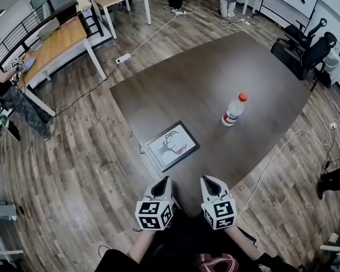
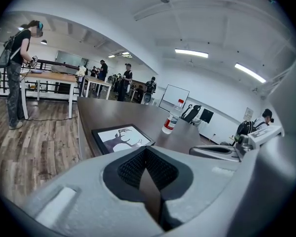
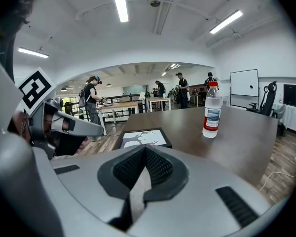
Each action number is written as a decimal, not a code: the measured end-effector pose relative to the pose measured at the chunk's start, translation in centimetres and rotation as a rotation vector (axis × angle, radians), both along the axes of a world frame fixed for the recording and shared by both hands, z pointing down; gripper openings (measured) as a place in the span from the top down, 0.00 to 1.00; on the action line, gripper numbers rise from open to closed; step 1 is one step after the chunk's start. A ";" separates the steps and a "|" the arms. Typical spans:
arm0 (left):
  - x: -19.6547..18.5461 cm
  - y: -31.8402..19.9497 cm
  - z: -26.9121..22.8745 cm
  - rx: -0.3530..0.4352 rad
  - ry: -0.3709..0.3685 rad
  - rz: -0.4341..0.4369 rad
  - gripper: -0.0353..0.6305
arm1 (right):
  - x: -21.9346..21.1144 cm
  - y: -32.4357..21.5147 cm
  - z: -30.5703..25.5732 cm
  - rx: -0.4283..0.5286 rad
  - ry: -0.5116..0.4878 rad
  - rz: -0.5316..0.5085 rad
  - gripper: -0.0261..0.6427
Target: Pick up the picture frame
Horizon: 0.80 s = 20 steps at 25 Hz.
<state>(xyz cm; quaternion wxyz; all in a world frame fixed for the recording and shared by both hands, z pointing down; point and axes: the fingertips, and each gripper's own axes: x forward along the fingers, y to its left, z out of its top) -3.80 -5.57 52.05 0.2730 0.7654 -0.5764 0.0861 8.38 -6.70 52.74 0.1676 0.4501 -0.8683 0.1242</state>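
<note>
A black picture frame (image 1: 171, 145) with a deer print lies flat near the dark table's near corner; it shows ahead in the left gripper view as picture frame (image 2: 122, 138) and in the right gripper view as picture frame (image 3: 144, 138). My left gripper (image 1: 163, 182) and right gripper (image 1: 208, 181) hover side by side just short of the table's near edge, below the frame. Both are shut with nothing between the jaws. The left gripper (image 2: 146, 158) and right gripper (image 3: 145, 158) both point toward the frame.
A clear water bottle (image 1: 234, 110) with a red cap stands upright on the dark table (image 1: 215, 72), to the right beyond the frame. A person (image 1: 8, 89) works at a wooden desk (image 1: 56, 41) far left. Office chairs (image 1: 306, 47) stand at the far right. Cables run over the wood floor.
</note>
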 end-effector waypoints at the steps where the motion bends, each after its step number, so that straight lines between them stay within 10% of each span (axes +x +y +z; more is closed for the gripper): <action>1: -0.2 -0.3 0.1 -0.004 -0.001 -0.006 0.93 | 0.0 -0.2 0.1 -0.002 0.002 0.004 0.95; 20: -8.7 -6.3 4.7 -0.249 -0.026 -0.105 0.93 | -3.8 -8.7 0.7 -0.080 0.052 0.134 0.95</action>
